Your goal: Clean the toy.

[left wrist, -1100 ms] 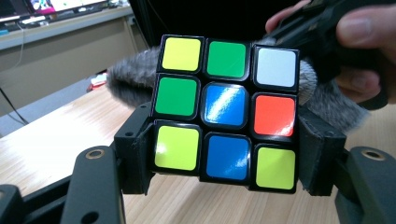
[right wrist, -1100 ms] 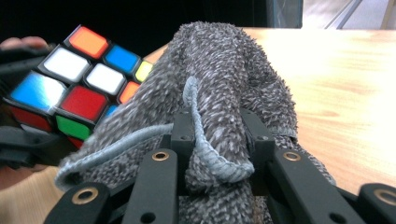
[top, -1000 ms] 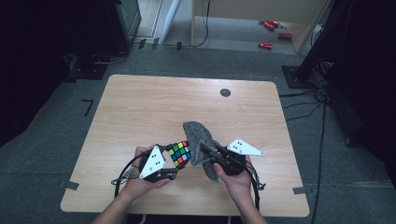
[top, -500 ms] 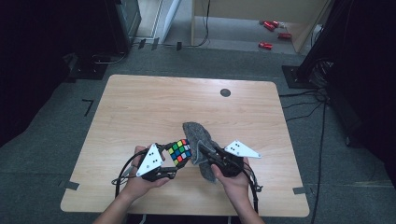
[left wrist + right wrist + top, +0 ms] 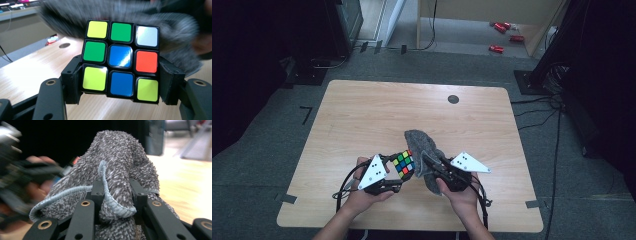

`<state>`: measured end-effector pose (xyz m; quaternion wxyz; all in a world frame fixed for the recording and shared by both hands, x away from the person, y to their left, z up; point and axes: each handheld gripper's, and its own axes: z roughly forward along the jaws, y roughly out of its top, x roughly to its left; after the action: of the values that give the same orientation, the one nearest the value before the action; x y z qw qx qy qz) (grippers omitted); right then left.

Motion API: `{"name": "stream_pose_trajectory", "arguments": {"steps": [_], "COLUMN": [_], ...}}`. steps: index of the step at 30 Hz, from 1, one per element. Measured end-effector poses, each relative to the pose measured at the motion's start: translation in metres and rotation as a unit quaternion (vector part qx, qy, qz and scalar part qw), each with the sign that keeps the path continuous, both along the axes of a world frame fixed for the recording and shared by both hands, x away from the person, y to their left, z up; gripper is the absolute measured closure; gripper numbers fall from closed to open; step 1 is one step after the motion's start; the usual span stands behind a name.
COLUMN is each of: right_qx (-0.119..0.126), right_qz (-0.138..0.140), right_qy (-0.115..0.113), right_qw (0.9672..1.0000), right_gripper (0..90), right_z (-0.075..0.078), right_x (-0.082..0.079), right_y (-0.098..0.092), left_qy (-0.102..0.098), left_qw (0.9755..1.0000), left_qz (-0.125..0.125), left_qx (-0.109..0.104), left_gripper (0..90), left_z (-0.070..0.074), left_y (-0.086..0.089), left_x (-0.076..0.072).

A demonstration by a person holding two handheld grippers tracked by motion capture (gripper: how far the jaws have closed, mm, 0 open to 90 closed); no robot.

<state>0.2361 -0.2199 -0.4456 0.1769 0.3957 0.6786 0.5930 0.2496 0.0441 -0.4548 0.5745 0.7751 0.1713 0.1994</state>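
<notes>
Looks like lab or recording studio, not home. Light wood bench [image 5: 362,120] stands alone on grey carpet floor [image 5: 277,125]. Tape marks [image 5: 306,114] on floor beside bench, more tape at bench corners. Black cables [image 5: 537,107] run over floor at right. Dark equipment racks [image 5: 343,25] at back and sides. Red objects [image 5: 503,35] lie on floor behind, too small to identify.
</notes>
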Motion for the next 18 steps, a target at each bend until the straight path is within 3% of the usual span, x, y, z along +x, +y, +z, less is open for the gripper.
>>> {"name": "stream_pose_trajectory", "arguments": {"steps": [2,3,4,7,9,12,14,18], "right_qx": [0.000,0.014,0.039,0.061,0.059,0.029,0.045,0.025], "right_qz": [-0.009,-0.008,0.001,0.022,0.042,0.045,0.038,0.005], "right_qy": [0.025,0.035,0.037,0.017,-0.001,-0.010,-0.002,0.021], "right_qw": [0.9996,0.9993,0.9986,0.9977,0.9974,0.9985,0.9983,0.9995], "right_gripper": [71.6,71.5,71.6,71.5,71.4,71.2,71.4,71.5], "right_z": [-0.004,-0.004,-0.001,0.012,0.018,0.015,0.010,-0.001], "right_x": [0.005,0.005,0.005,-0.001,-0.007,-0.010,-0.007,0.001], "right_y": [-0.006,-0.008,-0.010,-0.007,0.000,0.010,0.007,-0.001], "left_qy": [-0.001,-0.002,-0.003,0.001,-0.001,-0.012,-0.011,-0.009], "left_qw": [0.9999,1.0000,1.0000,0.9996,0.9994,0.9993,0.9996,0.9999], "left_qz": [0.001,0.001,0.002,-0.006,-0.009,-0.004,-0.002,0.004], "left_qx": [-0.010,-0.007,-0.001,0.028,0.034,0.034,0.025,0.002], "left_gripper": [35.0,35.0,35.0,35.0,35.0,35.0,35.0,35.0], "left_z": [0.001,0.000,0.000,-0.007,-0.008,-0.005,-0.003,0.001], "left_y": [0.002,0.002,0.001,-0.004,-0.008,-0.009,-0.006,0.001], "left_x": [0.001,0.001,0.001,0.002,0.000,-0.004,-0.003,-0.001]}}
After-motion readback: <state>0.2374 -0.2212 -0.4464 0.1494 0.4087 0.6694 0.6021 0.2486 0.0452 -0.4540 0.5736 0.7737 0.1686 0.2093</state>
